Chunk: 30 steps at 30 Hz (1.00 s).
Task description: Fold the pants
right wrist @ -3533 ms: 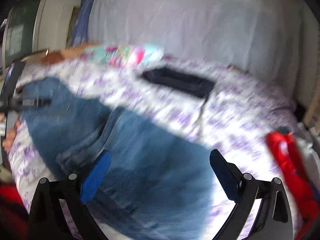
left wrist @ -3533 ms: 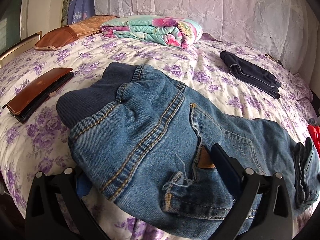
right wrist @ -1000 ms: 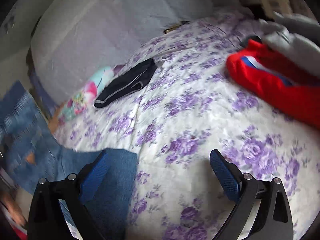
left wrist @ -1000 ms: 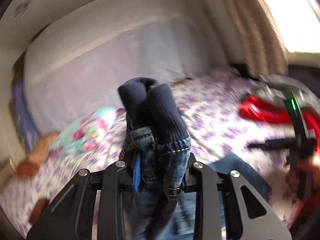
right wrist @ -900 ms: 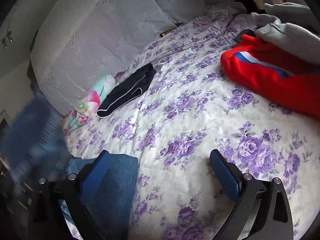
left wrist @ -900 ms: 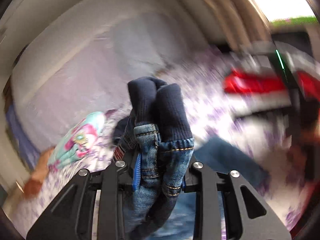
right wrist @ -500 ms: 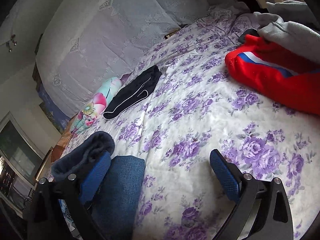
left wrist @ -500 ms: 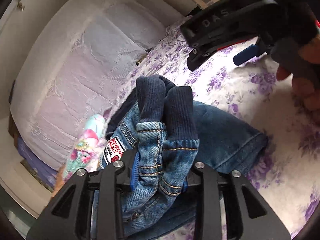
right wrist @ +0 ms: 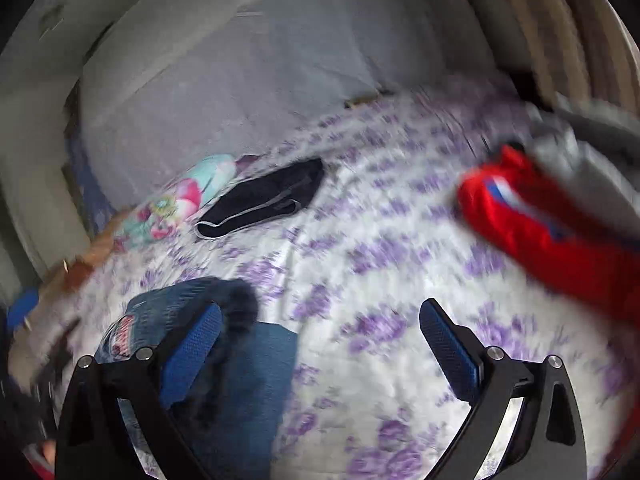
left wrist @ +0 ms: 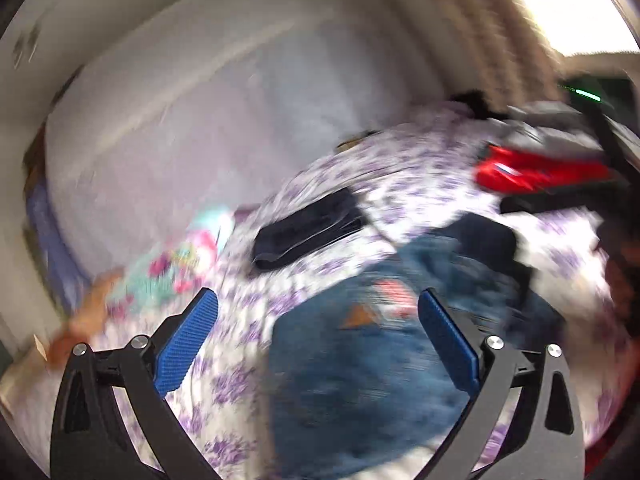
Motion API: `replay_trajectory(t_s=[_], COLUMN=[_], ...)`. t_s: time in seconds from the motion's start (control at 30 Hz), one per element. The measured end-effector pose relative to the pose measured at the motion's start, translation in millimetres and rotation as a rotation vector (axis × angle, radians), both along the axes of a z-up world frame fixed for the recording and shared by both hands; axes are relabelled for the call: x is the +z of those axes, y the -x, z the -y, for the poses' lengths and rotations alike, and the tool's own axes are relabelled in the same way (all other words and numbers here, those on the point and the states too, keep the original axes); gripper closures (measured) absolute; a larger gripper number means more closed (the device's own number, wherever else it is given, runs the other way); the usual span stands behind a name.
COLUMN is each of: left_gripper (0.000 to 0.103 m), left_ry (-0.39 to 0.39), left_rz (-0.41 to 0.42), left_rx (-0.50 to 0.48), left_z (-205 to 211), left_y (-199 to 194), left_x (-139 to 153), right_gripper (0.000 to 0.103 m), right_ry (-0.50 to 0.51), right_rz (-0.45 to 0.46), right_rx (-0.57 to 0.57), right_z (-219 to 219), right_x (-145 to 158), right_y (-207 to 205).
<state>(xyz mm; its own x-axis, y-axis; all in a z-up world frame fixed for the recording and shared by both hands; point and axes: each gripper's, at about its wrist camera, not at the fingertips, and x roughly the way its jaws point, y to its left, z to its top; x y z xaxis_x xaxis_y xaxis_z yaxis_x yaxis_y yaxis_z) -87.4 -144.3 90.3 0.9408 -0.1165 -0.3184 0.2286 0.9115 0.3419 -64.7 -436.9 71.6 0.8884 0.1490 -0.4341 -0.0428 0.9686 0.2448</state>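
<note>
my left tongs (left wrist: 316,336) are opening, the blue pads spread wide and pressing on nothing, with the jeans (left wrist: 360,360) lying on the bed below and partly between them. my right tongs (right wrist: 320,344) are released too, jaws wide apart over bare bedspread (right wrist: 380,280); their left finger overlaps the jeans at the lower left of that view, but i can't tell whether it touches them. the jeans sit folded in a heap near the bed's front edge, dark ribbed waistband on top. beyond them lies a folded black garment (right wrist: 260,200), then a floral quilt (right wrist: 176,204) by the headboard. a red garment (right wrist: 540,232) lies well apart to the right, grey cloth (right wrist: 592,148) beside it. both views are blurred.
</note>
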Motion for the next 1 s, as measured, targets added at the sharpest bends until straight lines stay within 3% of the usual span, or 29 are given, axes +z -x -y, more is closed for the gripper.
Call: replay_trajectory(t_s=[0.1, 0.17, 0.27, 0.3, 0.37, 0.4, 0.47, 0.6, 0.7, 0.8, 0.87, 0.93, 1.0], left_gripper=[0.005, 0.005, 0.005, 0.004, 0.004, 0.004, 0.004, 0.004, 0.004, 0.004, 0.004, 0.004, 0.004], left_ry=[0.137, 0.188, 0.129, 0.146, 0.252, 0.268, 0.283, 0.283, 0.225, 0.225, 0.228, 0.270, 0.301], left_rz=[-0.135, -0.241, -0.325, -0.324, -0.361, -0.385, -0.394, -0.365, -0.257, -0.281, -0.331, -0.341, -0.359], left_rx=[0.011, -0.006, -0.033, -0.043, -0.059, -0.075, -0.089, -0.100, -0.028, -0.021, -0.009, -0.005, -0.007], left_z=[-30, -35, -31, -31, -43, -45, -47, -54, -62, -63, -58, -60, -64], left_y=[-31, -45, -55, -54, -56, -57, -60, -52, -45, -55, -64, -68, -70], left_x=[5, -12, -56, -69, -74, -73, -75, -66, -49, -47, -60, -74, -73], right_gripper=[0.004, 0.004, 0.004, 0.004, 0.003, 0.003, 0.003, 0.004, 0.004, 0.004, 0.004, 0.004, 0.003], right_ry=[0.107, 0.181, 0.341, 0.334, 0.144, 0.133, 0.130, 0.240, 0.327, 0.315, 0.322, 0.359, 0.442], right_rz=[0.053, 0.021, -0.133, -0.172, -0.222, -0.230, -0.221, -0.138, 0.056, 0.135, 0.112, 0.036, -0.137], right_rx=[0.096, 0.124, 0.101, 0.109, 0.133, 0.136, 0.132, 0.089, 0.031, 0.076, 0.102, 0.119, 0.154], right_z=[-39, -59, -73, -68, -41, -39, -39, -54, -70, -83, -94, -104, -114], right_x=[23, 22, -14, -35, -42, -44, -45, -27, 15, 43, 42, 21, -27], right_y=[3, -3, -18, -20, -20, -20, -20, -7, 12, 11, -4, -20, -49])
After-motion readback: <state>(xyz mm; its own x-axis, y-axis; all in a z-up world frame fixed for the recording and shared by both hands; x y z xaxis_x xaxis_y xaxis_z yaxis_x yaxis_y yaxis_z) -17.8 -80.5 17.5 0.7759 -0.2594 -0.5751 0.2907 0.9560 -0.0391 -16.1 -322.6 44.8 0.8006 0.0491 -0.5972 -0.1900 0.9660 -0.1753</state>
